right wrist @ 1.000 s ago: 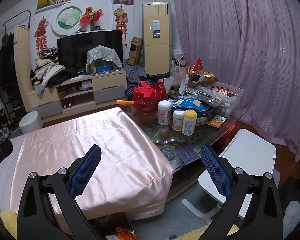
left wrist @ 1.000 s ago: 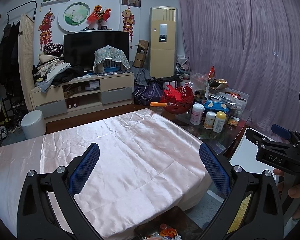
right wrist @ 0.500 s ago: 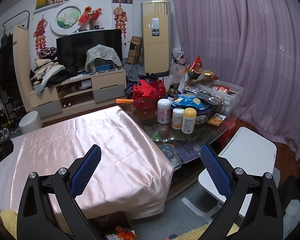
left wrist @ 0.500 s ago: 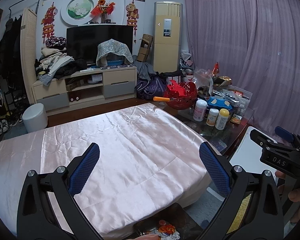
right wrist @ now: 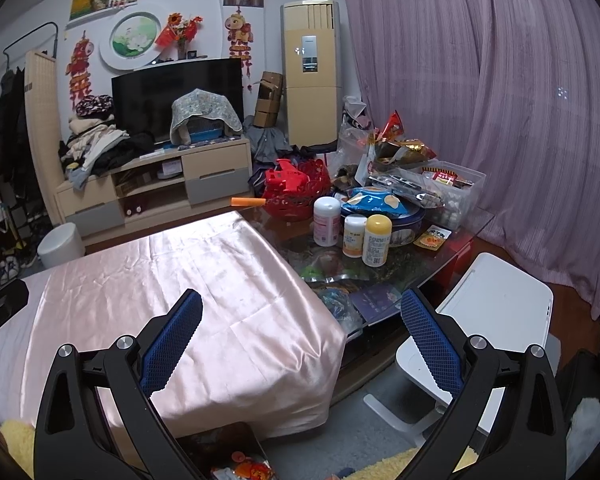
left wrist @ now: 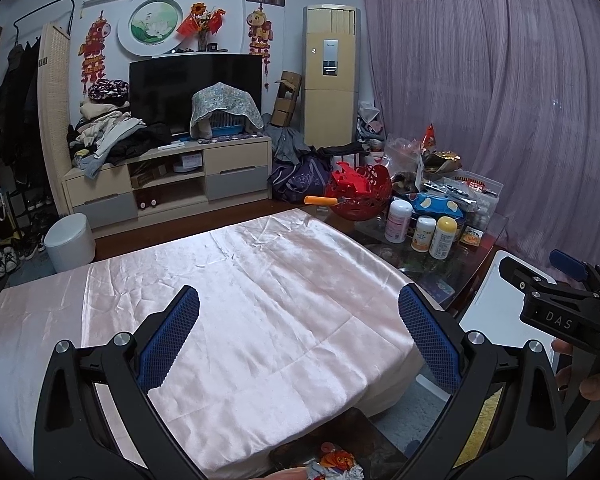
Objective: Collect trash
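Over the pink satin cloth [left wrist: 260, 320], left gripper [left wrist: 298, 336] and right gripper [right wrist: 302, 338] both hang spread wide, holding nothing. Crumpled colorful wrappers [left wrist: 334, 466] sit just below the fingers, on a dark tray [left wrist: 380, 440].

A glossy pale pink satin cloth [left wrist: 236, 320] is covering the low table, catching white highlights along its creases. Pleated mauve curtains [right wrist: 520, 100] are hanging in fine vertical stripes. A red cut-out lattice bowl [right wrist: 300, 188] is sitting beside an orange handle [right wrist: 248, 201]. Three white plastic bottles [right wrist: 352, 230] are showing different tops: white, cream and yellow. A blue snack bag [right wrist: 374, 202] is carrying yellow and white print. The left gripper [left wrist: 299, 338] and right gripper [right wrist: 301, 340] are showing black frames with blue cross-hatched pads [left wrist: 168, 340]. A floral grey-blue cloth [left wrist: 224, 108] is draping over a blue cage.
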`<action>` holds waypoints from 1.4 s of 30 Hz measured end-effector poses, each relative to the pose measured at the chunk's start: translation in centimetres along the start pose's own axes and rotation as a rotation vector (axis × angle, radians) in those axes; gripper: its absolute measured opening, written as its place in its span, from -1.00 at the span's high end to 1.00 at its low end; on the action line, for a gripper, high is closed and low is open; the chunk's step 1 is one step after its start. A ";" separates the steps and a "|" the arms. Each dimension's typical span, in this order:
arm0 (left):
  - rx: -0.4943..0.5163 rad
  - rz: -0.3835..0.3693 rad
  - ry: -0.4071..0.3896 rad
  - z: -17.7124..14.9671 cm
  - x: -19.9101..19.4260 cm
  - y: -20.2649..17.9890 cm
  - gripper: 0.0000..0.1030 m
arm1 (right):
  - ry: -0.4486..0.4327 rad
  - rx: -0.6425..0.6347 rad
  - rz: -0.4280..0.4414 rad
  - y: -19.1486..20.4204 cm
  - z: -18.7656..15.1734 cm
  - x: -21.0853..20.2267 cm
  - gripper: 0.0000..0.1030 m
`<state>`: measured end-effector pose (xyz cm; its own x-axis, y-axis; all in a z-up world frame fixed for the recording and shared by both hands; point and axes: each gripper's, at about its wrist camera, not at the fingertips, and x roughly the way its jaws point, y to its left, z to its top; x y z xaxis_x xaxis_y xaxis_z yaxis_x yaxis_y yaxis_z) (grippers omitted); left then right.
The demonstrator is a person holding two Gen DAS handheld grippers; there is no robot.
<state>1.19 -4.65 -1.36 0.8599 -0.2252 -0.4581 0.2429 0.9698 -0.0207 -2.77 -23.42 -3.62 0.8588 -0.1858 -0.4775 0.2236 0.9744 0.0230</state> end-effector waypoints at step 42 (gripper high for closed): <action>-0.004 0.047 -0.001 -0.6 0.4 1.2 -0.84 | 0.005 0.005 -0.005 -0.3 0.3 -0.4 -0.94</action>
<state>1.56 -3.50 -2.09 0.8706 -0.1799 -0.4580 0.2009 0.9796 -0.0029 -3.02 -23.67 -3.19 0.8551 -0.1899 -0.4825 0.2303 0.9728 0.0254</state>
